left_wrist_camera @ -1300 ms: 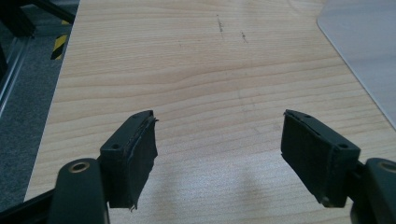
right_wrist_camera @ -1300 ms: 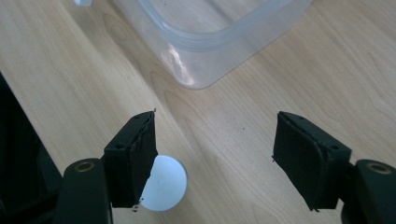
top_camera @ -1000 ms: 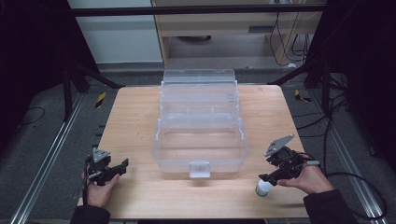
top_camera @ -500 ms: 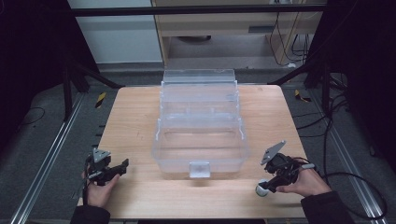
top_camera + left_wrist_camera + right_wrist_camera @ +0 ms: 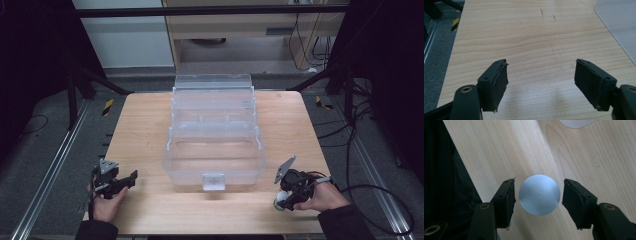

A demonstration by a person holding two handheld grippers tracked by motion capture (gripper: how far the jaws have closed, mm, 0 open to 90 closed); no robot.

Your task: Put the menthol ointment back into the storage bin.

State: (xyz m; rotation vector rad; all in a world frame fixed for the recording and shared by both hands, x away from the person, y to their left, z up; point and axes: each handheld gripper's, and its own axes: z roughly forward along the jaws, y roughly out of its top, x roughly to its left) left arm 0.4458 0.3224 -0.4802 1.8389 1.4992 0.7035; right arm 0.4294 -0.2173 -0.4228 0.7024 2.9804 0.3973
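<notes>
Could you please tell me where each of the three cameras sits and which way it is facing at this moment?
High view: fixed above the person's side, looking forward and down at the table and clear box; both hands and tongs show.
Left gripper view: rides the left tongs, facing along the bare tabletop; its two black jaws stand wide apart.
Right gripper view: rides the right tongs, looking down at a round silver cap between its closing jaws, small gaps either side.
Shared: the high view also shows the cap under the right tongs.

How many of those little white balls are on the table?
1. The white ball lies near the table's front right corner, between the right gripper's fingers, which have just been closing around it. Others may be hidden inside the clear box.
</notes>
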